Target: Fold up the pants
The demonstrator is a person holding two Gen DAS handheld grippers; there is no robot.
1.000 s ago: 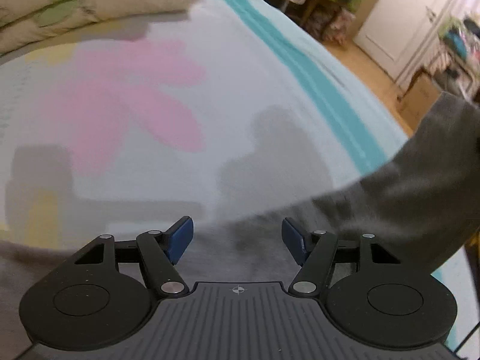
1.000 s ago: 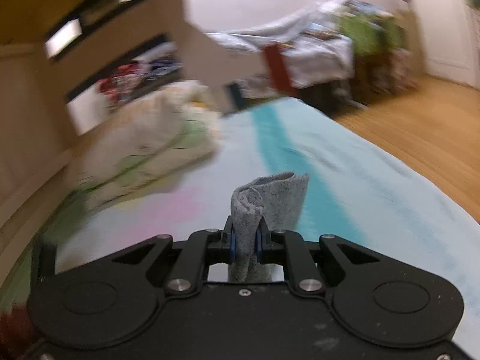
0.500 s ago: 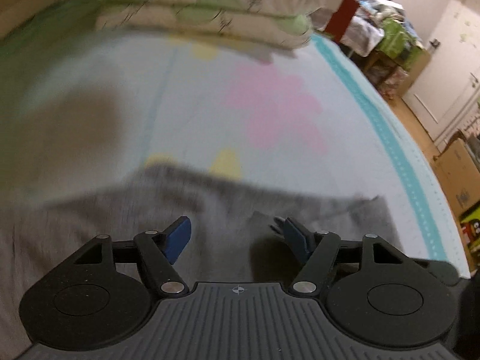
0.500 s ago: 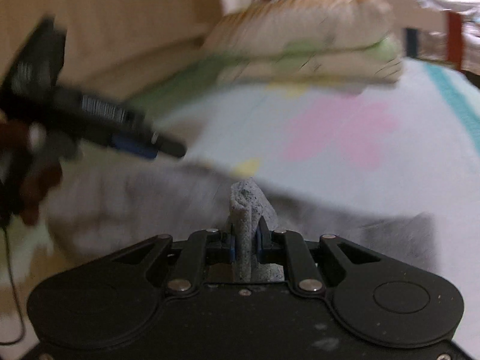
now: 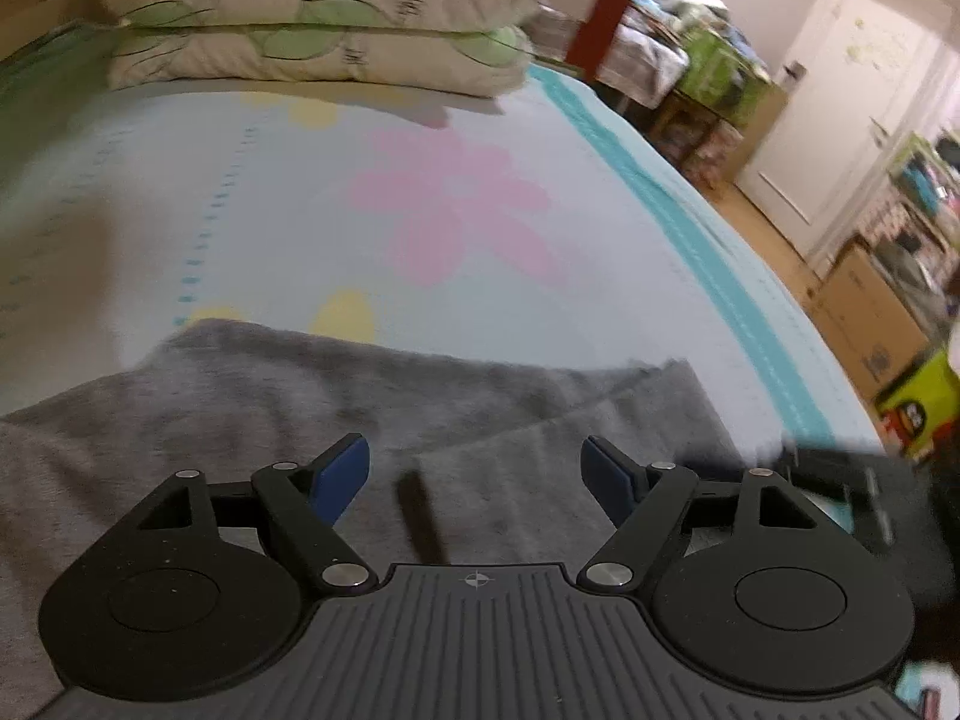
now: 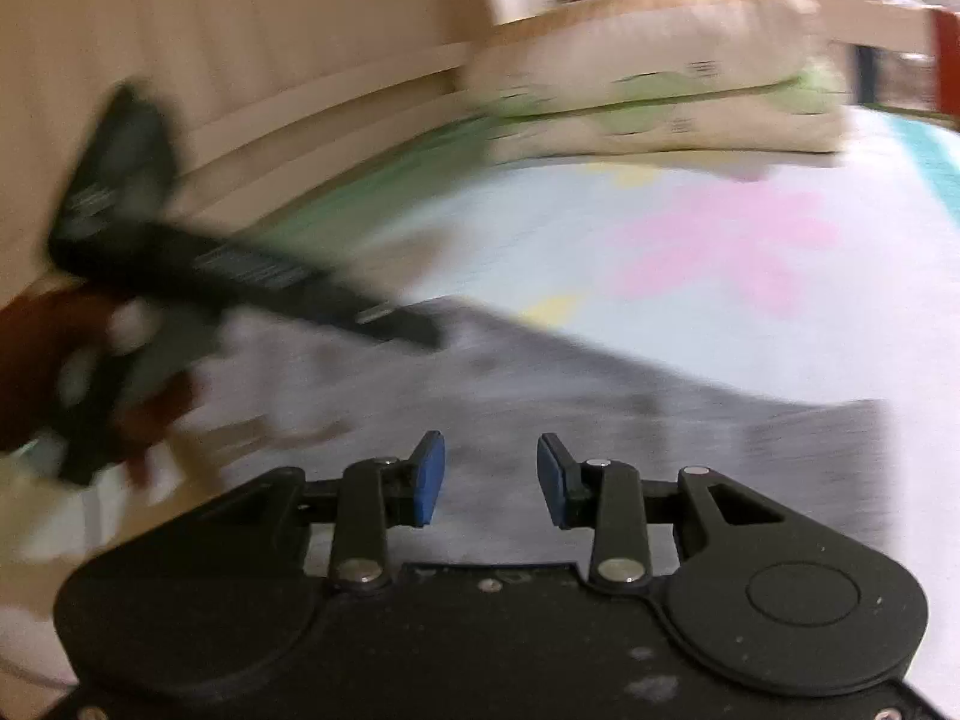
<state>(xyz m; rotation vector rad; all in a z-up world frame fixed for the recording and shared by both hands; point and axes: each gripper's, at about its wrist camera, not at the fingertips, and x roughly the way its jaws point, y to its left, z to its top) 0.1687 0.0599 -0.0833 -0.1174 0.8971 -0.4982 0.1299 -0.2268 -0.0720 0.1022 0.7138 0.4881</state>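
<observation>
Pants (image 5: 492,396) lie flat on the bed (image 5: 252,192), long axis nine to three, folded edge at twelve o'clock of our left claw (image 5: 474,471); both it and our right claw (image 6: 491,477) gape empty.

Left wrist camera: low over the grey pants (image 5: 372,420), close, looking along the bed (image 5: 252,228) toward the stacked pillows (image 5: 312,30), with the doorway side of the room off to the pillows' right. Right wrist camera: equally low and close, angled toward the same pillows (image 6: 654,102) from further right, headboard wall to their left; frame motion-blurred. Shared: pants (image 6: 600,396), pink flower print (image 5: 450,210), pillows.
</observation>
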